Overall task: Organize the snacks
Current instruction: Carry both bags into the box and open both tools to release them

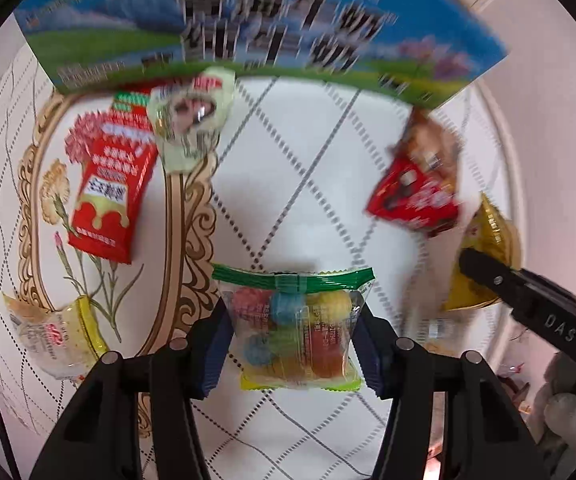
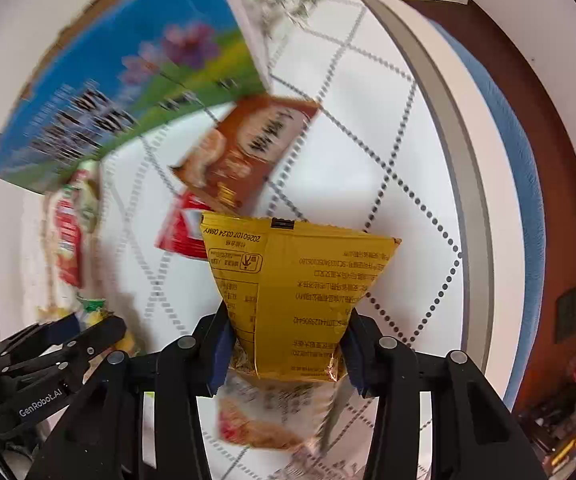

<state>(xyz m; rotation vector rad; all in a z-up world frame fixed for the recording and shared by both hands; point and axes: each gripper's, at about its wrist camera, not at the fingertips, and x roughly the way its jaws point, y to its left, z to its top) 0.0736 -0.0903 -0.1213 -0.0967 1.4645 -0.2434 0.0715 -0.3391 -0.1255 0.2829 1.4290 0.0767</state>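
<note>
My left gripper (image 1: 293, 344) is shut on a clear candy bag (image 1: 294, 330) with a green top and coloured sweets, held above the white quilted tablecloth (image 1: 308, 140). My right gripper (image 2: 288, 344) is shut on a yellow snack packet (image 2: 292, 284), also held off the cloth. The right gripper with its yellow snack packet (image 1: 484, 248) shows at the right edge of the left wrist view. A blue and green printed box (image 1: 248, 28) stands at the back. The left gripper (image 2: 88, 328) appears at the lower left of the right wrist view.
On the cloth lie a red packet (image 1: 108, 184), a pale green packet (image 1: 192, 120), a red and brown packet (image 1: 420, 184) and a white and yellow packet (image 1: 56, 332). A brown packet (image 2: 244, 152) and a blurred packet (image 2: 264, 416) lie near the right gripper. The table's rounded edge (image 2: 464, 160) runs right.
</note>
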